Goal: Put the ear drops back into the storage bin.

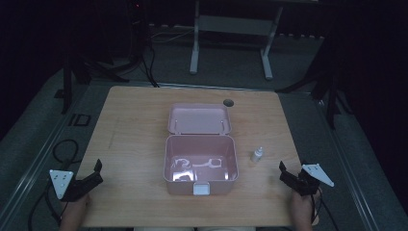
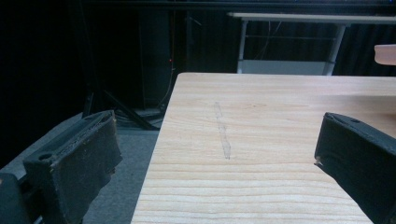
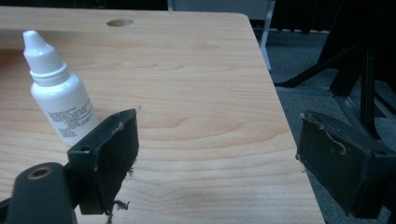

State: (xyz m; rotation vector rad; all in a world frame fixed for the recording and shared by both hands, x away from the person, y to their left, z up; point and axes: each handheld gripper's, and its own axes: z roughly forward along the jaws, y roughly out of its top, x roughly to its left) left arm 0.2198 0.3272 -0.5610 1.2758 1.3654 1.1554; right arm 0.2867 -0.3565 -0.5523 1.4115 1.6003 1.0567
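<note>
An open pink box [image 1: 168,161] stands mid-table, its lid [image 1: 199,119] folded back flat behind it and a white latch [image 1: 201,188] on its front wall. Pale shiny items lie inside; I cannot tell what they are. A small white dropper bottle [image 1: 257,154] stands upright just right of the box. My left gripper [image 1: 99,172] rests open at the table's front left edge, nothing between its jaws. My right gripper [image 1: 283,172] is open near the front right edge. In the right gripper view the bottle [image 3: 58,93] stands just beyond the left jaw, outside the gripper [image 3: 217,128].
The wooden table [image 1: 134,125] has a round cable hole [image 1: 228,102] behind the lid. In the left gripper view, bare wood lies ahead of the open gripper [image 2: 218,128], with a pink lid corner [image 2: 385,53] far right. A white desk frame [image 1: 231,29] and dark stands are beyond.
</note>
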